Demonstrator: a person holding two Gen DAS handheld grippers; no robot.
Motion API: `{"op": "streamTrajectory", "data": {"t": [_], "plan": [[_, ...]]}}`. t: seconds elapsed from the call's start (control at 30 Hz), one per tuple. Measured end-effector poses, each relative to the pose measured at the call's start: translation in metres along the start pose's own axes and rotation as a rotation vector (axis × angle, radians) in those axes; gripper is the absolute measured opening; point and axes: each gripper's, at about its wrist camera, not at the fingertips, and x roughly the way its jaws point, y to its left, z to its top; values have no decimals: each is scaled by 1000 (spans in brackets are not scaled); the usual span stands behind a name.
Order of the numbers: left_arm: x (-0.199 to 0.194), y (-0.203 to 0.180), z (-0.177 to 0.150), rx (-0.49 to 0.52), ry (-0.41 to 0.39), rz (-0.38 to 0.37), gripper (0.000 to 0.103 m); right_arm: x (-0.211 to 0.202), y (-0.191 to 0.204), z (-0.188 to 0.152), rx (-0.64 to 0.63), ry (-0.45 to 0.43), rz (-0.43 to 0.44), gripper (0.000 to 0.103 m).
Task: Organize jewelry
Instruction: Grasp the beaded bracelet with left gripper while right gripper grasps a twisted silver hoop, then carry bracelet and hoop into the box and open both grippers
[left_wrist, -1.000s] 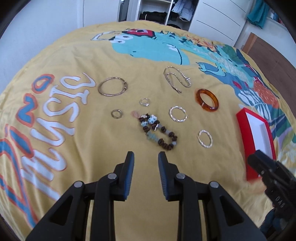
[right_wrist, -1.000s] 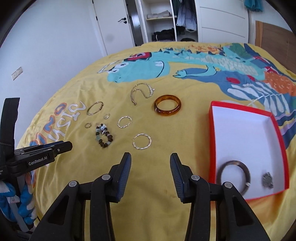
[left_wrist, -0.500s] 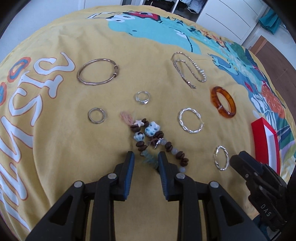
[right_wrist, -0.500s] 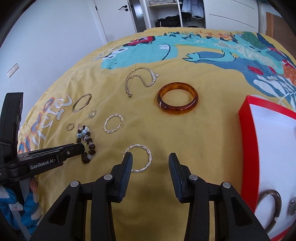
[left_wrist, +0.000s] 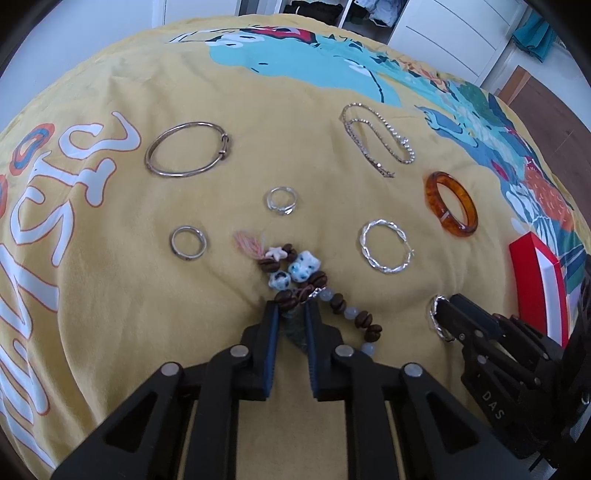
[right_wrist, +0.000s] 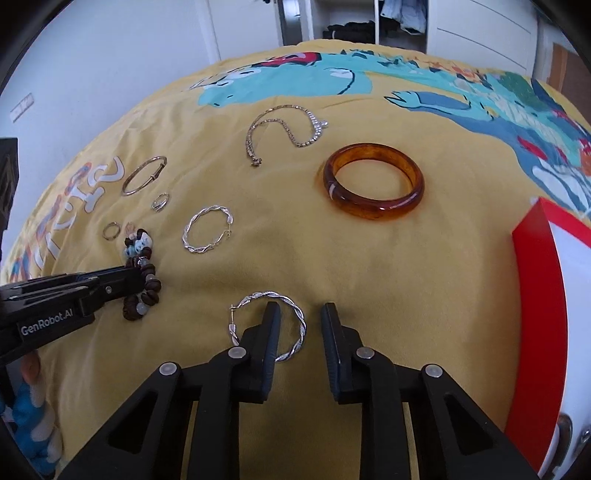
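From the left wrist, the left hand-held gripper (left_wrist: 290, 314) has just been closing and now pinches the beaded bracelet (left_wrist: 314, 286) near the bed's middle; lift slowly. From the right wrist, the right hand-held gripper (right_wrist: 299, 317), also closing, straddles the near twisted hoop (right_wrist: 271, 325) ungripped; close fully before raising it toward the red box (right_wrist: 537, 295) on the right.

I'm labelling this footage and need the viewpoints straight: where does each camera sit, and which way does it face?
Left wrist: on the left tool, looking down its fingers at the beaded bracelet between them; the right tool shows at right.
Right wrist: on the right tool, facing a twisted silver hoop; the left tool shows at left.
Both share the yellow bedspread, amber bangle and red box.
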Motion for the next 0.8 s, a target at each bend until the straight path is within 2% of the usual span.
{"op": "streamTrajectory", "data": {"t": [0.1,0.2,0.5,0.8], "plan": [[-5,1,-3,-8,-8,-14,12,-2,-5,-1,13,-9,9,8],[-13,2,-8,-19,-10,-29,12,-8,-8,-6,39,-13,14,5],[-45,-5,-21,-7,-28,-35,12,-44,-3,-23,65,-44,28,5],[-95,-16,-32,26,-73,-27,12,-97,13,-35,52,-91,45,5]]}}
